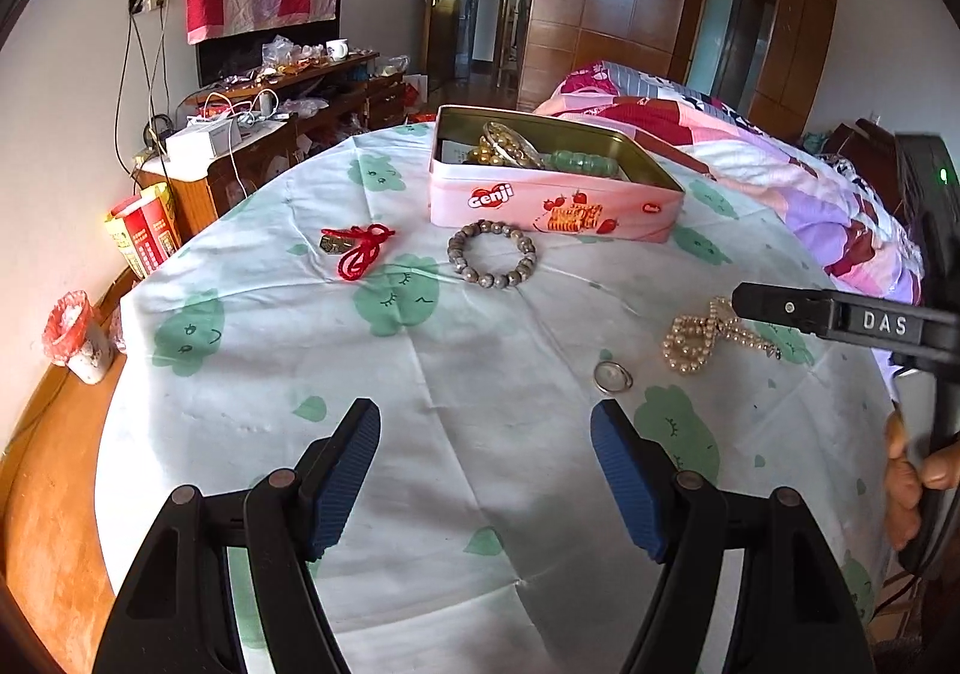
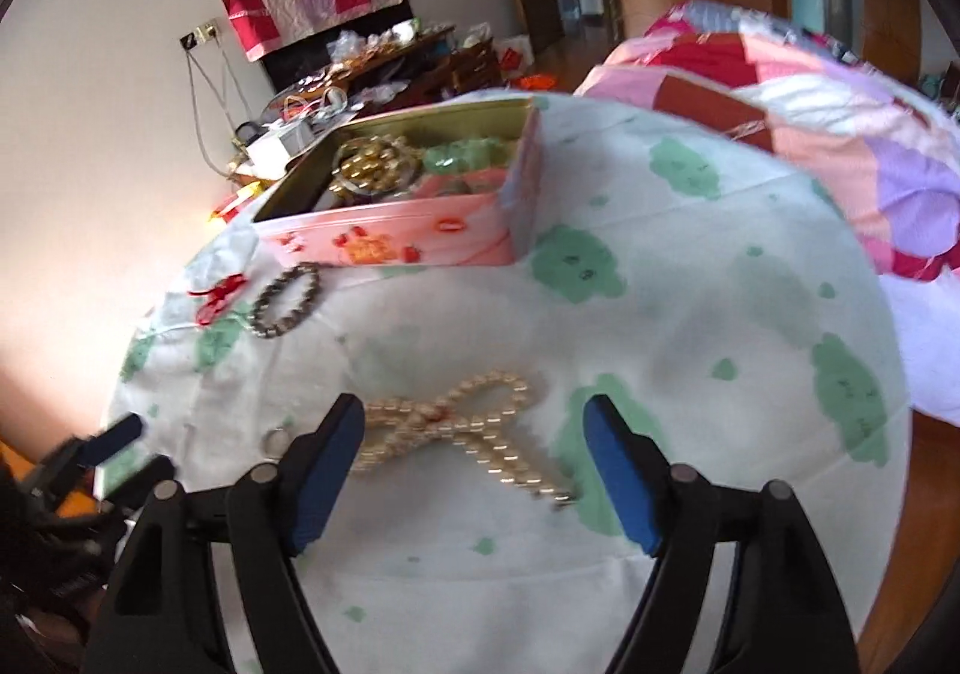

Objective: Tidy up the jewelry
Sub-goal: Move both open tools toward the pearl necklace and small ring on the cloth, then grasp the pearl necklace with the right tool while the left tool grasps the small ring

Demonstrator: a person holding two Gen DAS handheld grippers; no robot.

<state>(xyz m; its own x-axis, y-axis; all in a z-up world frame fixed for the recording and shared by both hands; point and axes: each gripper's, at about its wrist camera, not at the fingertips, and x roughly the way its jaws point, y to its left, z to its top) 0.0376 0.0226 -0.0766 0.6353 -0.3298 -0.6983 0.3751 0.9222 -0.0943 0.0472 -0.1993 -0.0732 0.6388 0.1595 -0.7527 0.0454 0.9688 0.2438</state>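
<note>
Left gripper [image 1: 485, 470] and right gripper [image 2: 474, 470] both gape (nothing held).

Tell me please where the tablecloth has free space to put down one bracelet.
Free: the cloth between the left claw and the brown bead bracelet. Crowded: around the pearl necklace and ring under the right claw, and before the pink tin.
</note>
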